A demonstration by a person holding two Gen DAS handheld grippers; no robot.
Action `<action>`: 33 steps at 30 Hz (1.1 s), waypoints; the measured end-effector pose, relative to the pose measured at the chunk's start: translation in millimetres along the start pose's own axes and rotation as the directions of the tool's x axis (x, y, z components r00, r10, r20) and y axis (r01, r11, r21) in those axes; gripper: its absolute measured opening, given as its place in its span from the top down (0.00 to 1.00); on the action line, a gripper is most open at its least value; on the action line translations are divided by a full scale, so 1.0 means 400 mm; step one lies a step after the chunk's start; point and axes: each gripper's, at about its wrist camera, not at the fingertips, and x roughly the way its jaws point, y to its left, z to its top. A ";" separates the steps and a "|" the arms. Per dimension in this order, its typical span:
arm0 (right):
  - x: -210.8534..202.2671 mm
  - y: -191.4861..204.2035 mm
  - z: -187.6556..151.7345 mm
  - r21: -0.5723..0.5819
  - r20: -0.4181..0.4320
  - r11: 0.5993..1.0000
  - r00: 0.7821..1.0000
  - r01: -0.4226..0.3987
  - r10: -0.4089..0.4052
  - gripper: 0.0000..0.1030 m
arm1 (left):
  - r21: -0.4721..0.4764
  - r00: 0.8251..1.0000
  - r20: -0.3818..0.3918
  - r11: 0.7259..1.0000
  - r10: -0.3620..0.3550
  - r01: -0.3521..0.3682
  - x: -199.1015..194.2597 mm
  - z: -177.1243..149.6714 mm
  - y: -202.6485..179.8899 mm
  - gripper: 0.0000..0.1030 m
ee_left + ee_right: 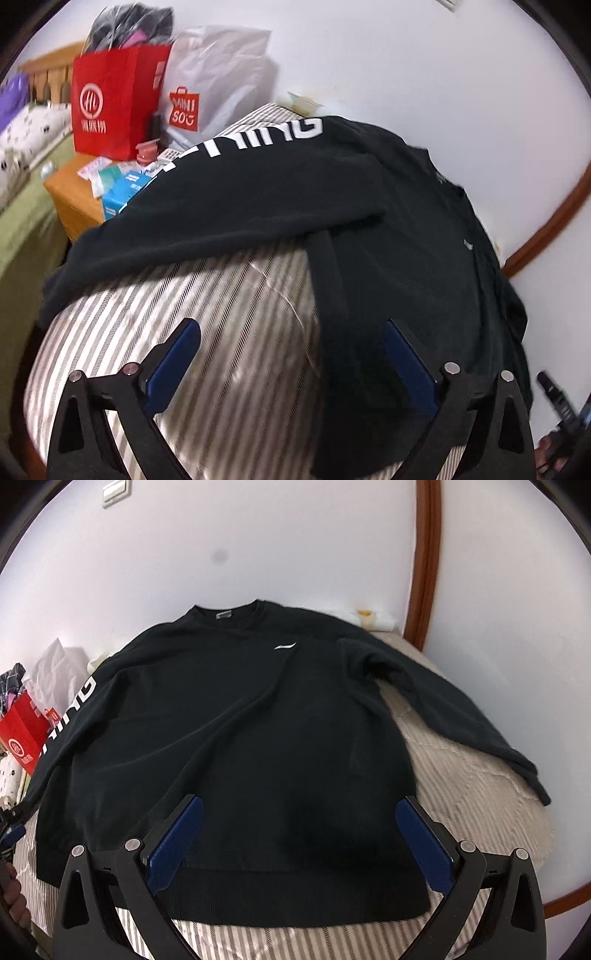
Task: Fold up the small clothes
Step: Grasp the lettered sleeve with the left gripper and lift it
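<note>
Striped bed (pixel 461 794) carries black sweatshirt (pixel 258 720) flat, sleeves spread. Left gripper (pixel 291 365), right gripper (pixel 299 842): jaws apart, empty. Recommend pinching sleeve cuff, folding inward squarely.

White bag (pixel 218 85) reads "MINISO"; sleeve lettering (pixel 258 142) partly legible.

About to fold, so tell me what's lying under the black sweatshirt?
The black sweatshirt lies flat on a striped quilt. Anything beneath its body is covered and unseen.
</note>
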 end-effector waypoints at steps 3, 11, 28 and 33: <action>0.025 0.027 0.006 -0.034 -0.008 0.999 1.000 0.005 -0.005 0.01 | -0.041 1.000 0.005 0.999 -0.028 0.028 0.032 0.019 0.027 0.10; 0.080 0.075 0.028 -0.129 -0.022 0.990 0.998 0.050 -0.054 0.01 | -0.190 0.996 0.040 0.978 -0.078 0.084 0.088 0.061 0.083 0.22; 0.115 0.008 0.036 -0.121 -0.037 0.990 0.996 0.073 -0.078 0.01 | -0.157 0.991 0.048 0.981 0.125 -0.116 0.103 0.141 0.076 0.90; 0.116 -0.026 0.055 -0.119 -0.017 0.991 0.998 0.063 -0.066 0.01 | -0.075 0.979 0.133 0.986 0.156 -0.147 0.037 0.195 -0.006 0.93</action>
